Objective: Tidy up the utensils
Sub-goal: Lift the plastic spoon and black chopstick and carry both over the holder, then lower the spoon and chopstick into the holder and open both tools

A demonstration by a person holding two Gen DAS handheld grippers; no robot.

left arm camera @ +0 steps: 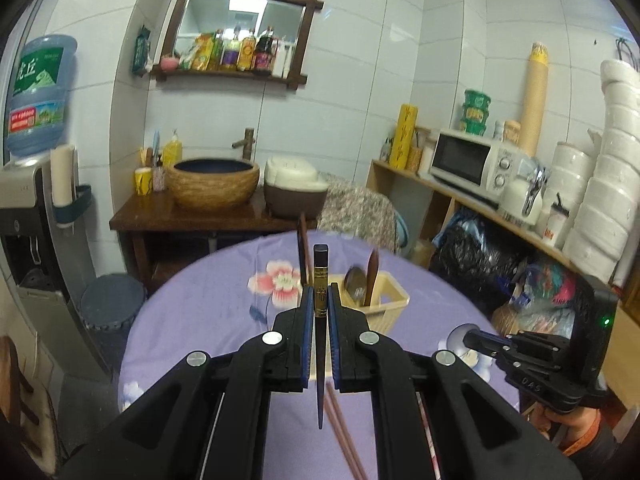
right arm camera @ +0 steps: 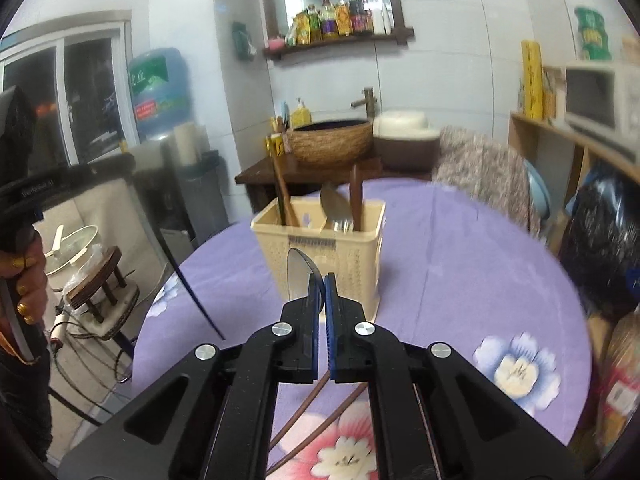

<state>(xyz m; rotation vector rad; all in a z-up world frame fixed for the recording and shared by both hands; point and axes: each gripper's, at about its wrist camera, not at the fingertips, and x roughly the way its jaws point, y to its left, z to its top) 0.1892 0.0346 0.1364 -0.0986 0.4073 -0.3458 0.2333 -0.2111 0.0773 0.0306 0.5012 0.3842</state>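
My left gripper (left arm camera: pixel 320 292) is shut on a dark chopstick with a gold band (left arm camera: pixel 320 276), which stands nearly upright above the purple floral tablecloth (left arm camera: pixel 208 300). Beyond it sits the cream utensil basket (left arm camera: pixel 394 300). My right gripper (right arm camera: pixel 322 280) is shut on a metal spoon (right arm camera: pixel 299 268), bowl up, just in front of the basket (right arm camera: pixel 360 264). The basket holds brown chopsticks (right arm camera: pixel 282 196), a metal spoon (right arm camera: pixel 334 204) and a wooden spoon (right arm camera: pixel 355 196). Two brown chopsticks (right arm camera: pixel 316 420) lie on the cloth under the right gripper. The right gripper (left arm camera: pixel 470 340) also shows in the left wrist view.
Behind the table stand a wooden washstand with a basin (left arm camera: pixel 212 184) and a rice cooker (left arm camera: pixel 294 188). A water dispenser (left arm camera: pixel 28 216) is at the left. A shelf with a microwave (left arm camera: pixel 472 164) and a black bag (left arm camera: pixel 472 256) are at the right. A low stool (right arm camera: pixel 100 276) stands left of the table.
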